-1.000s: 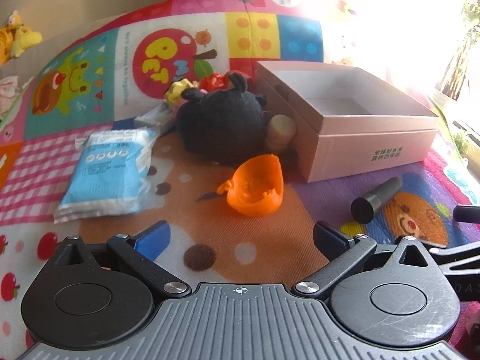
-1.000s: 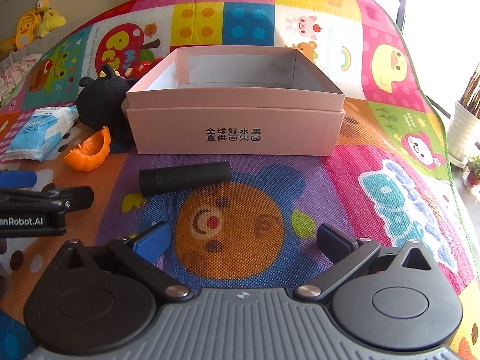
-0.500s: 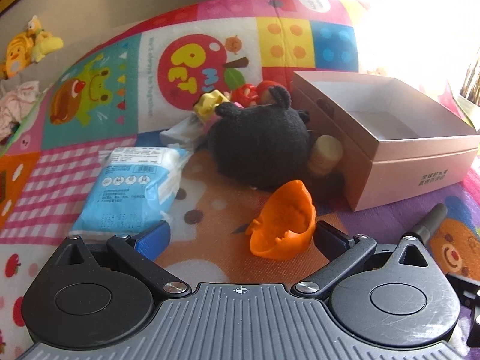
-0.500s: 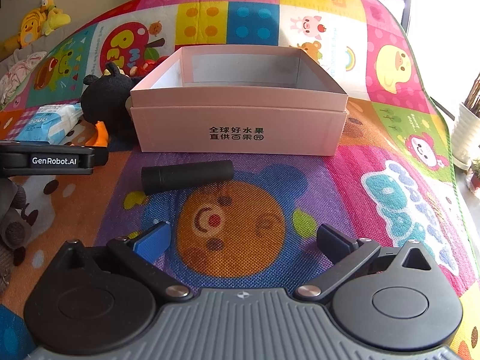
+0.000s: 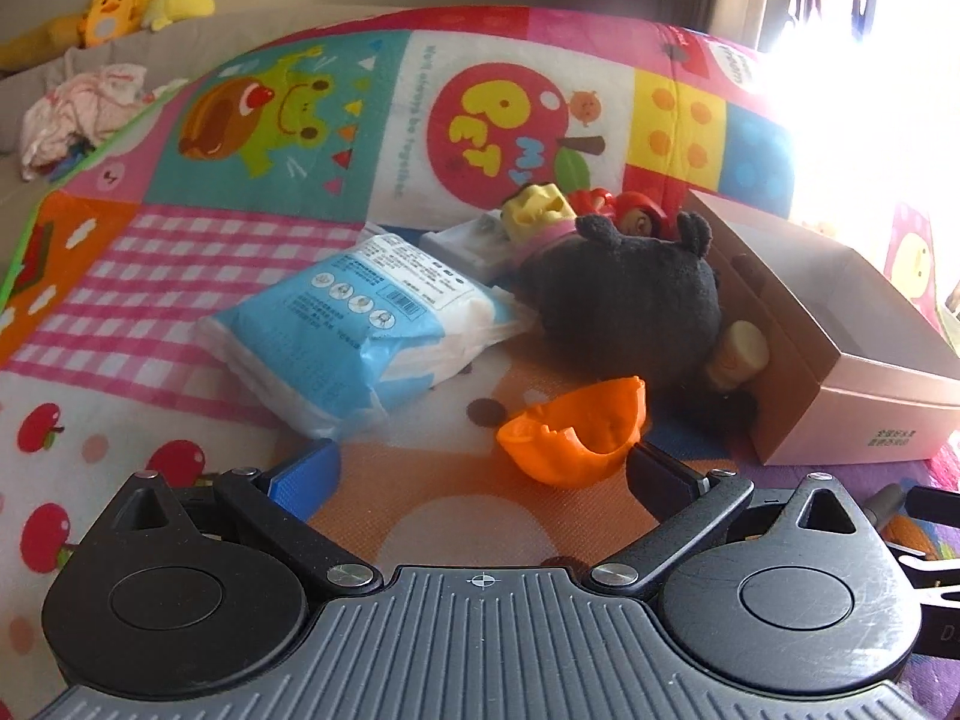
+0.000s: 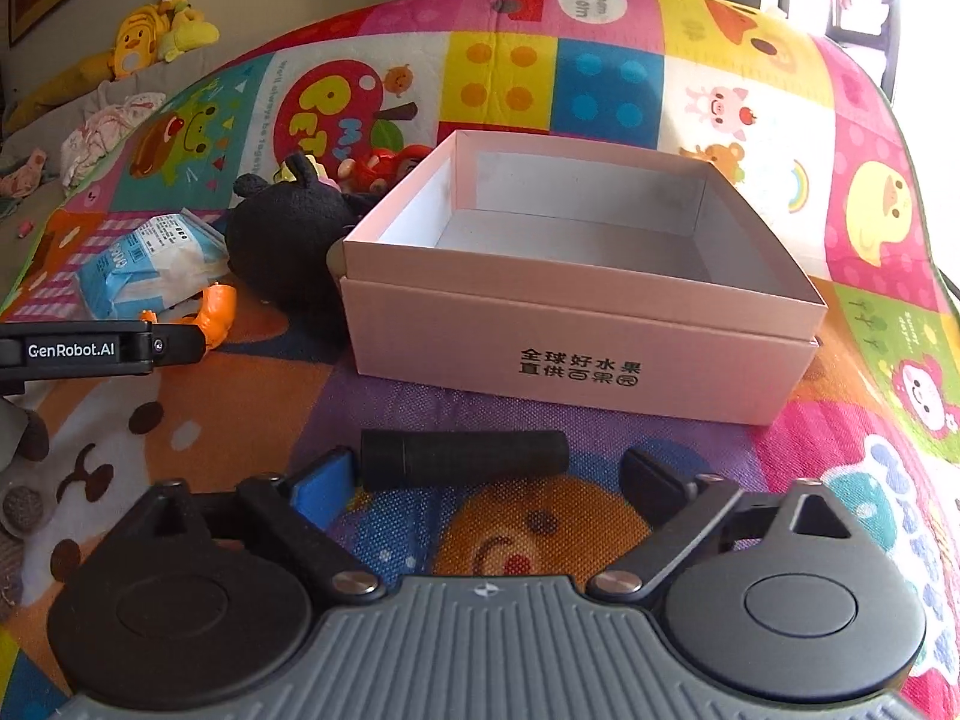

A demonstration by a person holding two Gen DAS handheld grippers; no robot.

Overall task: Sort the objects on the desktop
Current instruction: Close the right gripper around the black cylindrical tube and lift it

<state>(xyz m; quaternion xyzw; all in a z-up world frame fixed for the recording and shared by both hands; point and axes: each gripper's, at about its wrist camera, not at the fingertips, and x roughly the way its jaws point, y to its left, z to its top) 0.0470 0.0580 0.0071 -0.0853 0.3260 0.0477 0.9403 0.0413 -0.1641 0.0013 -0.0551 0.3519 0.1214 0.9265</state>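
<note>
A play mat (image 5: 252, 276) fills both views with bright patches: pink-and-white check at left, a green frog on teal above it, a red apple with yellow letters at upper centre, yellow and blue dotted squares beside that. The box (image 6: 576, 336) is pale pink outside, white-grey inside, with black print. A black cylinder (image 6: 465, 459) lies on a purple patch. The plush (image 5: 630, 294) is black, the shell-like toy (image 5: 576, 438) orange, the packet (image 5: 360, 330) blue and white.
</note>
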